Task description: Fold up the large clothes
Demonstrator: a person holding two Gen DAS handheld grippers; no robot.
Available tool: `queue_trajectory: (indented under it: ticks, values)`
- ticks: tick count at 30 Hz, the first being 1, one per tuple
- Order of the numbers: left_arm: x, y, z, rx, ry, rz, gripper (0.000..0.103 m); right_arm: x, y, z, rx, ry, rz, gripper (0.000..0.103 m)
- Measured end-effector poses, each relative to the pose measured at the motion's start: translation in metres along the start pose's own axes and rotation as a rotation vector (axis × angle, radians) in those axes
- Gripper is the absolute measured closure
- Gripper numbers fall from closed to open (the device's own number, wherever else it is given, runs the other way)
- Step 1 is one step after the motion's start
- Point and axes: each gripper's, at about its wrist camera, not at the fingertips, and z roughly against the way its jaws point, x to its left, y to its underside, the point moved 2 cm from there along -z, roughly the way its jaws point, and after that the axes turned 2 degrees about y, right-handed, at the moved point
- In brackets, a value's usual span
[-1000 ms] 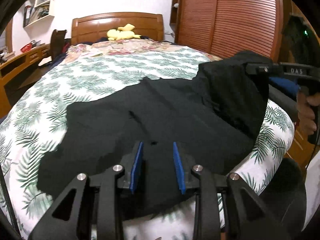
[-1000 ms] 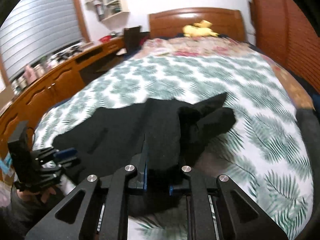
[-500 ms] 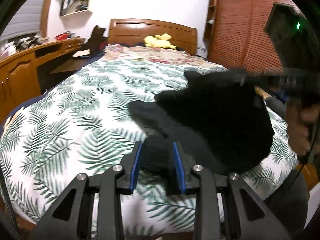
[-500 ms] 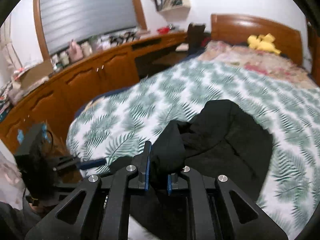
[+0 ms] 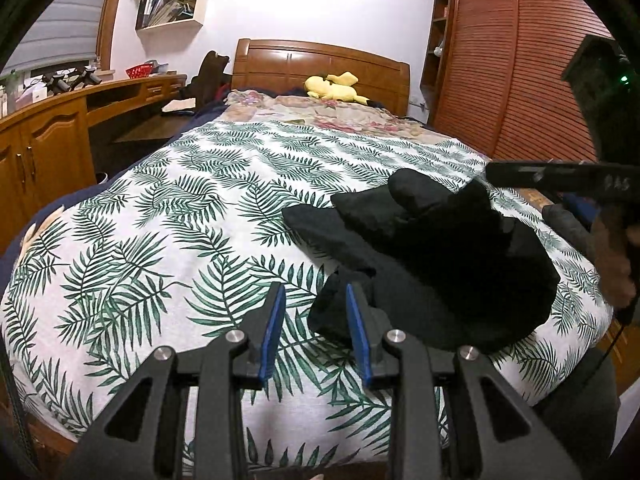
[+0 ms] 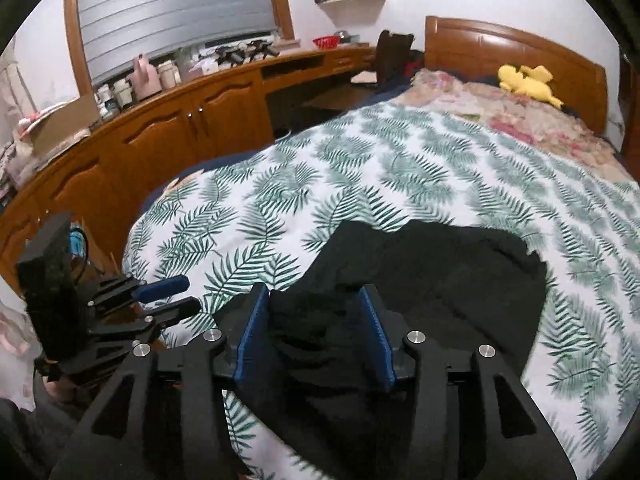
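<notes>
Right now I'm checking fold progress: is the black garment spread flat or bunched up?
Bunched up. The black garment lies in a rumpled heap of overlapping layers on the leaf-print bedspread.

The left gripper (image 5: 314, 320) is held with its blue pads (image 5: 273, 322) spread apart over the leaf-print bedspread (image 5: 160, 240). A bunched black garment (image 5: 432, 264) is seen at two o'clock (its near edge touching the right pad).

A home bedroom is surrounding me: a bed (image 5: 168, 216) wearing a fern-print cover, a wooden headboard (image 5: 320, 64), a louvred wardrobe (image 5: 516, 60), and a cluttered counter (image 6: 224, 80) running under the window.
</notes>
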Motion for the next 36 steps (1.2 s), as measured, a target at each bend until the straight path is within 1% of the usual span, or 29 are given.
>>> queue_trajectory:
  ticks: [2, 7, 8, 9, 11, 13, 15, 18, 22, 26, 29, 33, 36]
  values:
    - [-0.004, 0.001, 0.001, 0.0, 0.001, -0.004, 0.074, -0.009, 0.002, 0.012, -0.01, 0.03, 0.006, 0.055]
    - [-0.006, 0.001, 0.0, 0.002, 0.003, -0.008, 0.074, -0.049, 0.016, 0.036, -0.005, 0.154, -0.007, 0.055]
    - [-0.007, 0.0, -0.001, 0.001, 0.004, -0.01, 0.074, -0.056, 0.021, 0.036, 0.005, 0.176, -0.008, 0.055]
    - [-0.008, 0.0, -0.001, -0.001, 0.006, -0.011, 0.074, -0.064, 0.029, 0.033, 0.032, 0.204, -0.008, 0.055]
    - [-0.011, 0.0, -0.002, -0.005, 0.009, -0.016, 0.074, -0.078, 0.044, 0.023, 0.09, 0.23, -0.02, 0.055]
    - [-0.015, -0.001, -0.004, -0.007, 0.012, -0.021, 0.074, -0.086, 0.058, 0.012, 0.13, 0.236, -0.025, 0.055]
    - [-0.019, -0.002, -0.005, -0.009, 0.016, -0.027, 0.074, -0.089, 0.072, 0.001, 0.155, 0.219, -0.036, 0.055]
    - [-0.026, -0.004, -0.009, -0.012, 0.018, -0.038, 0.074, -0.088, 0.084, -0.011, 0.167, 0.205, -0.049, 0.055]
    - [-0.034, -0.007, -0.008, -0.029, 0.03, -0.045, 0.074, -0.079, 0.096, -0.021, 0.177, 0.234, -0.021, 0.054]
    - [-0.046, -0.011, -0.006, -0.054, 0.051, -0.055, 0.074, -0.075, 0.099, -0.022, 0.167, 0.265, 0.008, 0.053]
    - [-0.053, -0.013, -0.008, -0.06, 0.062, -0.063, 0.074, -0.077, 0.099, -0.018, 0.156, 0.25, -0.012, 0.053]
    - [-0.06, -0.013, -0.013, -0.058, 0.049, -0.073, 0.074, -0.079, 0.1, -0.013, 0.141, 0.237, -0.018, 0.053]
    - [-0.058, -0.014, -0.016, -0.056, 0.041, -0.069, 0.074, -0.08, 0.1, -0.011, 0.138, 0.229, -0.018, 0.053]
